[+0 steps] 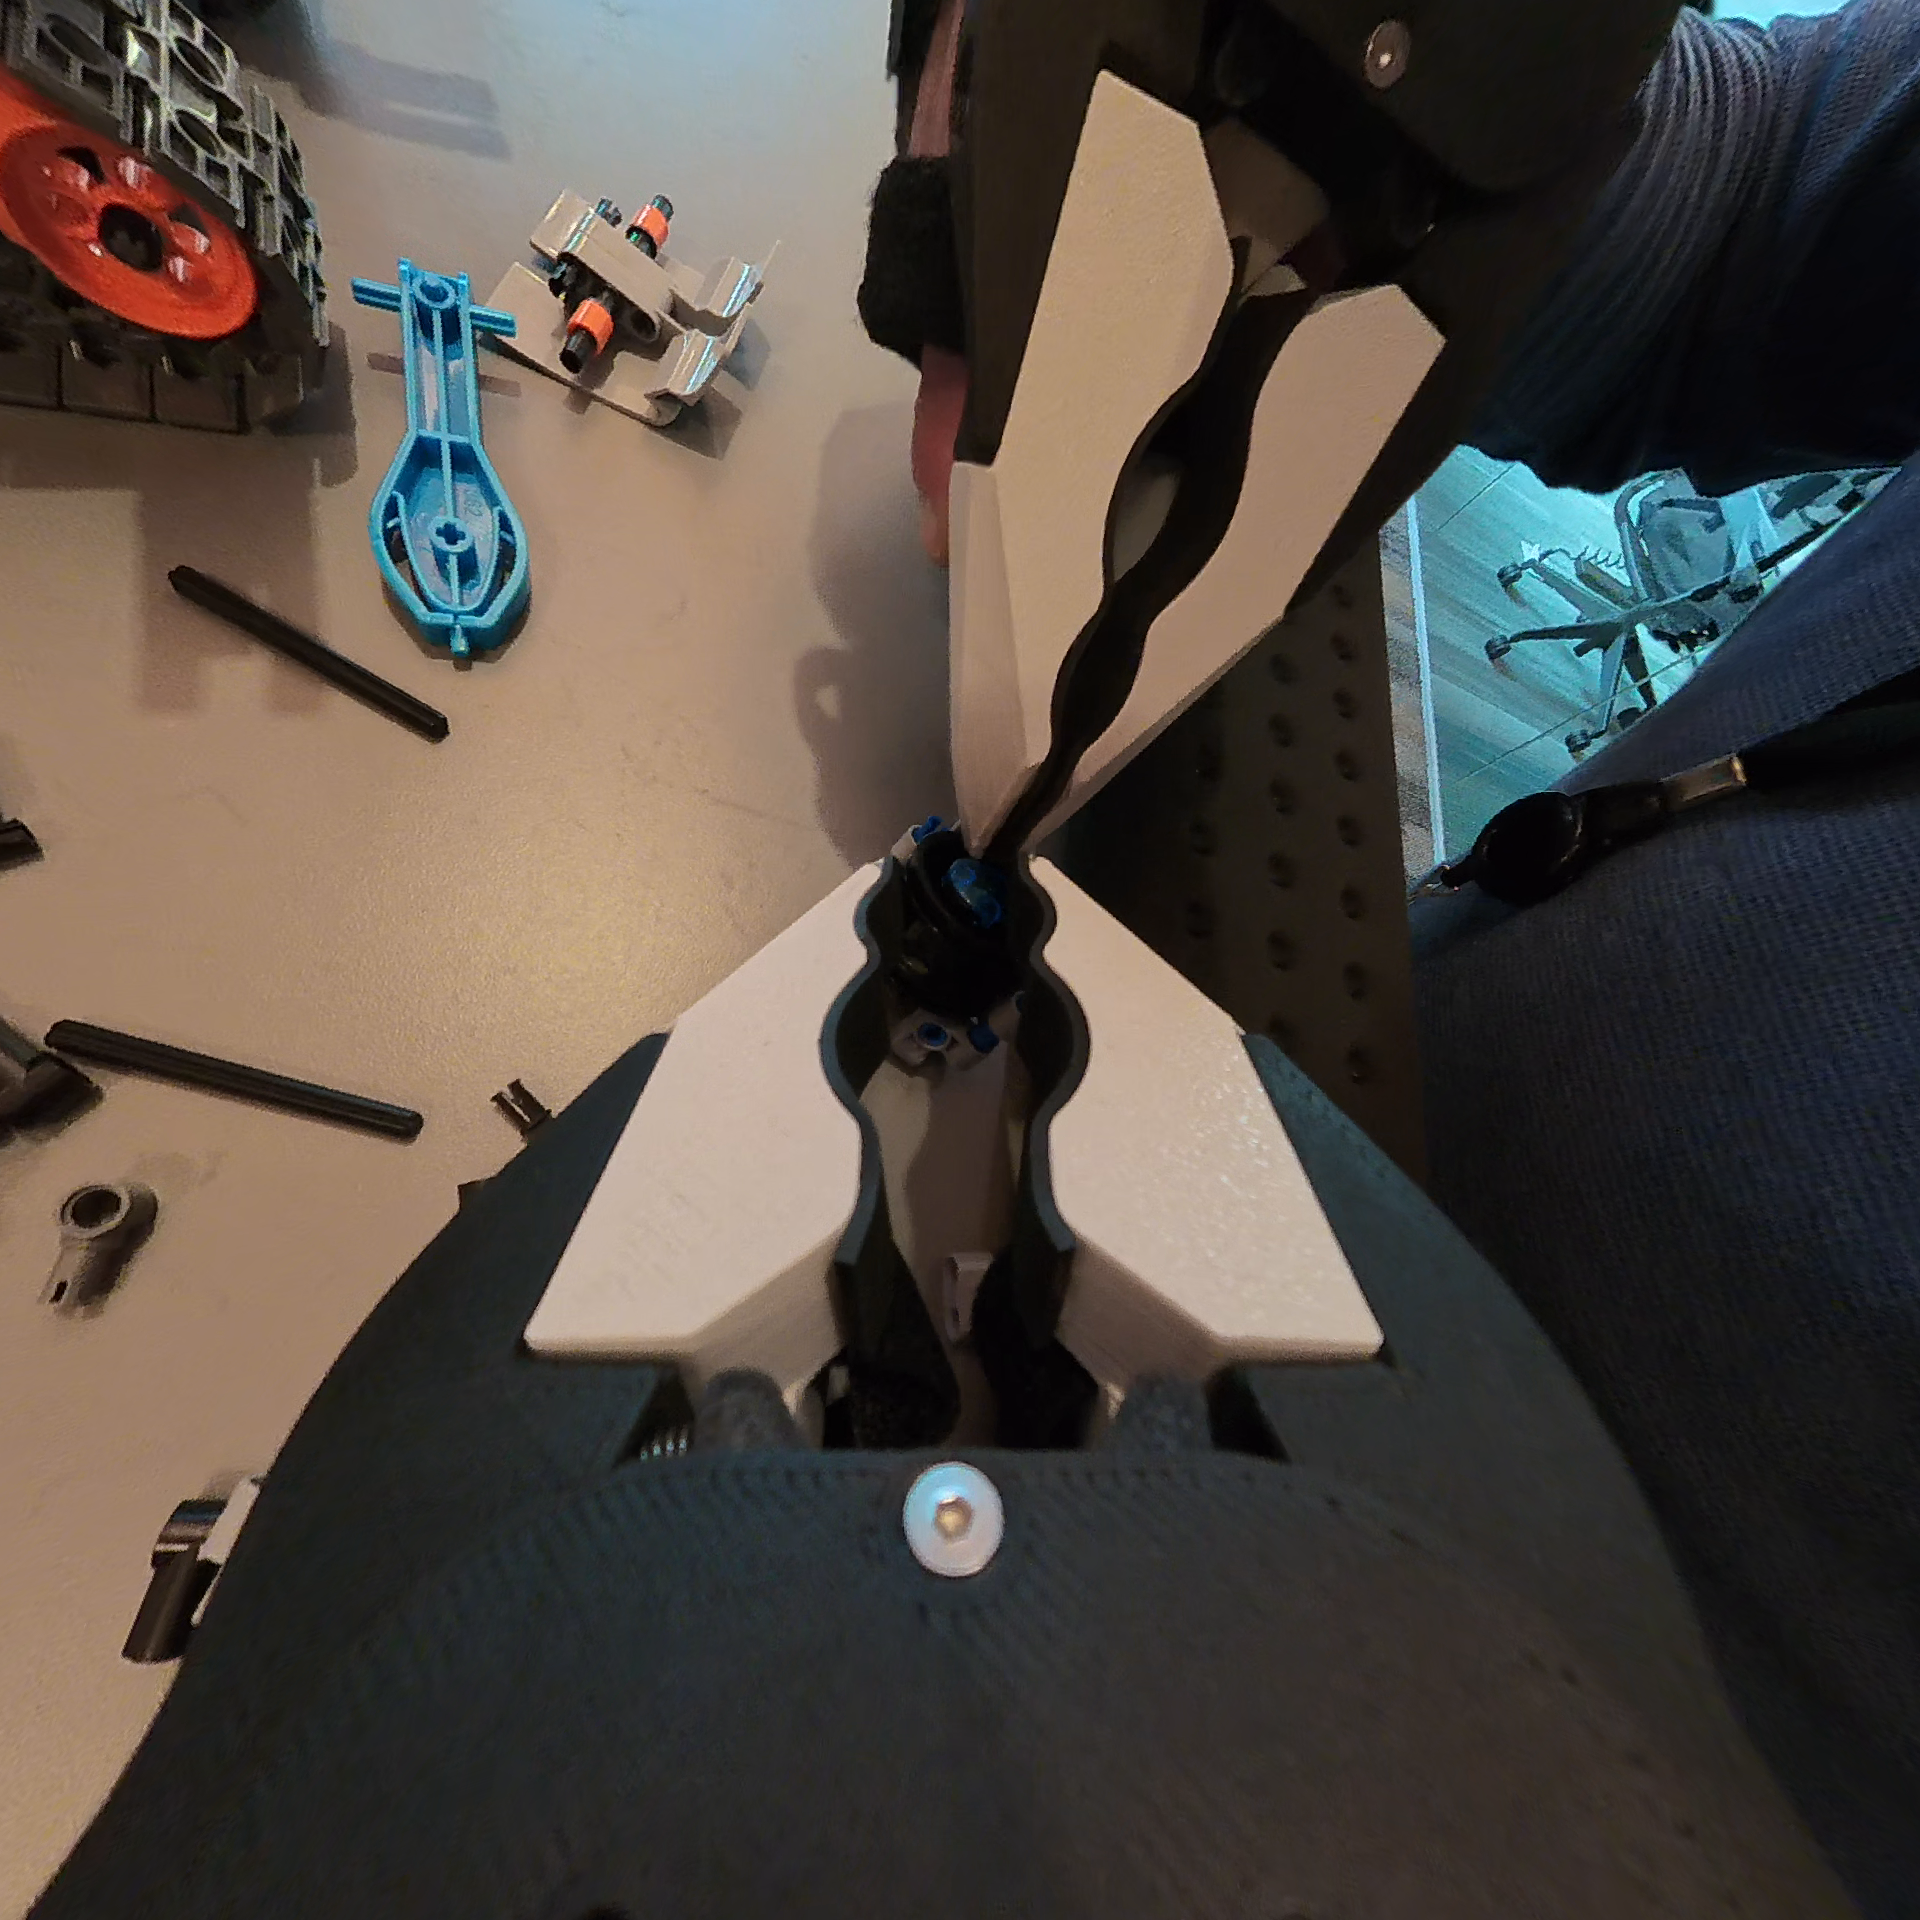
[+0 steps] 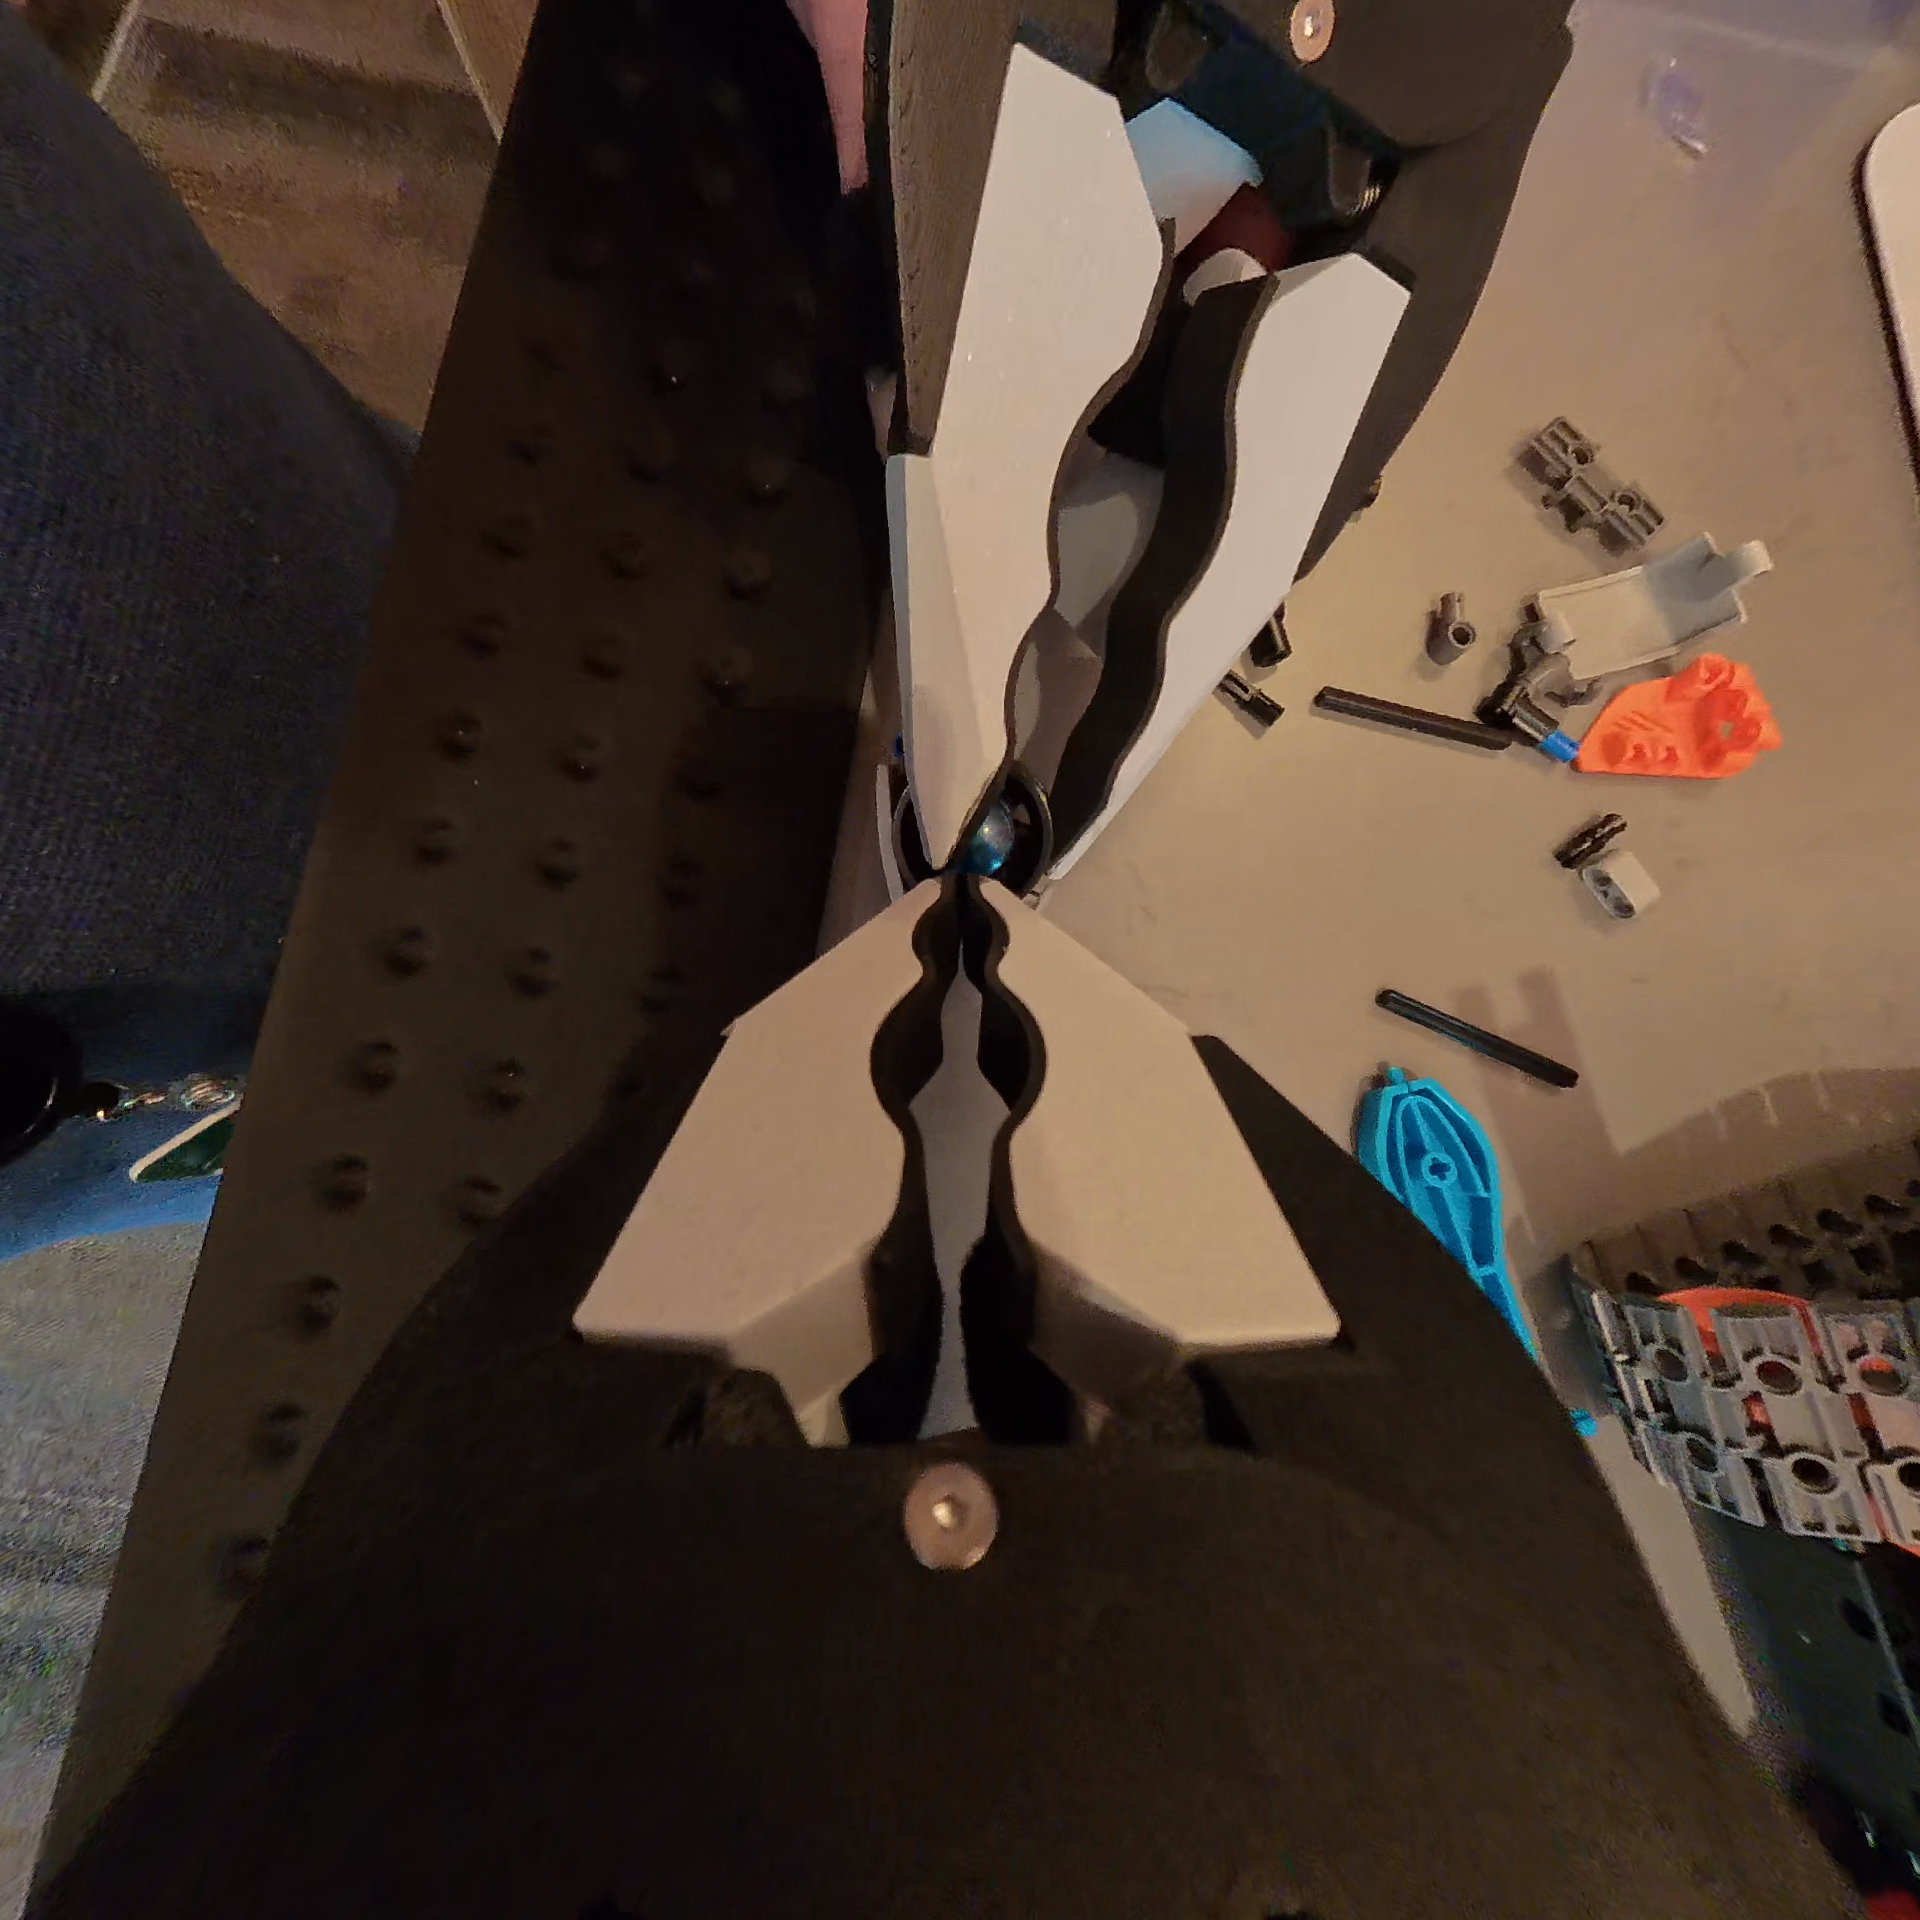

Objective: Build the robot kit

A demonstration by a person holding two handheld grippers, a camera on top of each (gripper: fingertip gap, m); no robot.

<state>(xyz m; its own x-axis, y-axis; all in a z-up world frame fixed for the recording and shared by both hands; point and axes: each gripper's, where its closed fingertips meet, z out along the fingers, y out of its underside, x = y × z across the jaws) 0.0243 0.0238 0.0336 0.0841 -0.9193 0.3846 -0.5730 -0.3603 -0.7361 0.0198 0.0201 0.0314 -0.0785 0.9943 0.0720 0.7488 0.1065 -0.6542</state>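
1. A small black-and-blue assembly (image 1: 951,925) is clamped between the tips of the left gripper (image 1: 951,904), at the centre of the left wrist view.
2. From 12 o'clock, the right gripper (image 1: 997,821) is pinched nearly closed on one blue pin (image 2: 982,836) of that same assembly, tip to tip with the left.
3. On the table (image 1: 644,644), two black axles (image 1: 234,1077) are seen at 9 and 10 o'clock.
4. One blue tool (image 1: 447,468) lies at 11 o'clock.
5. Beyond it, one grey connector cluster (image 1: 644,301) is found.
6. Farthest, one tracked wheel with an orange hub (image 1: 125,229) is seen at 10 o'clock.
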